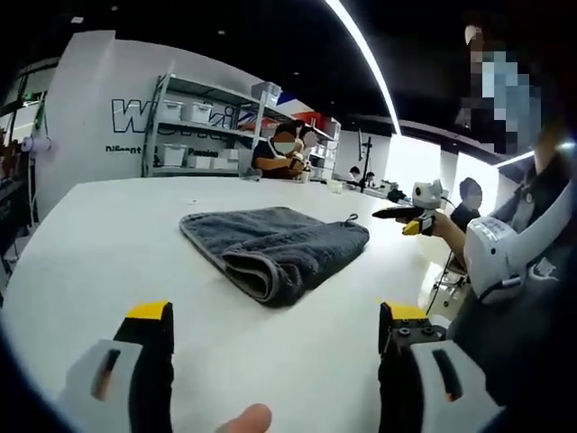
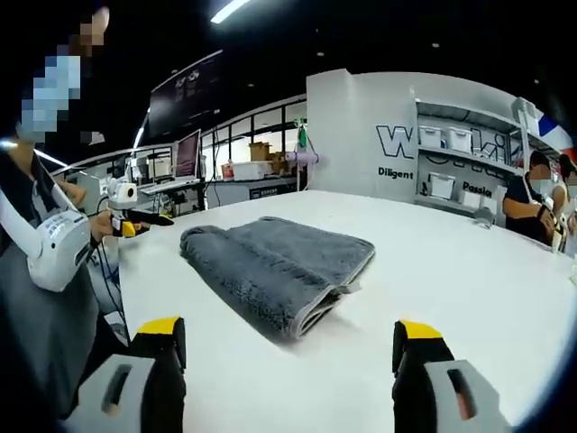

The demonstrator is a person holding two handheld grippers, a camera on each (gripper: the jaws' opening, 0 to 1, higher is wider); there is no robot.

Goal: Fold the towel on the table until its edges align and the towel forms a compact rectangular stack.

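While each gripper (image 1: 275, 338) (image 2: 288, 352) gapes empty, a grey towel (image 1: 275, 245), folded, edges roughly aligned, flat on the white table (image 1: 108, 244).

**Bright table, dark ceiling, fisheye bend**

Your overhead strip light (image 1: 361, 54) leaves the white table (image 1: 108, 234) ahead of your claws evenly lit, nearly glaring. The towel (image 2: 270, 262) casts only soft shadow. Edges bend hard, and the far shelves (image 1: 194, 126) look slightly soft.
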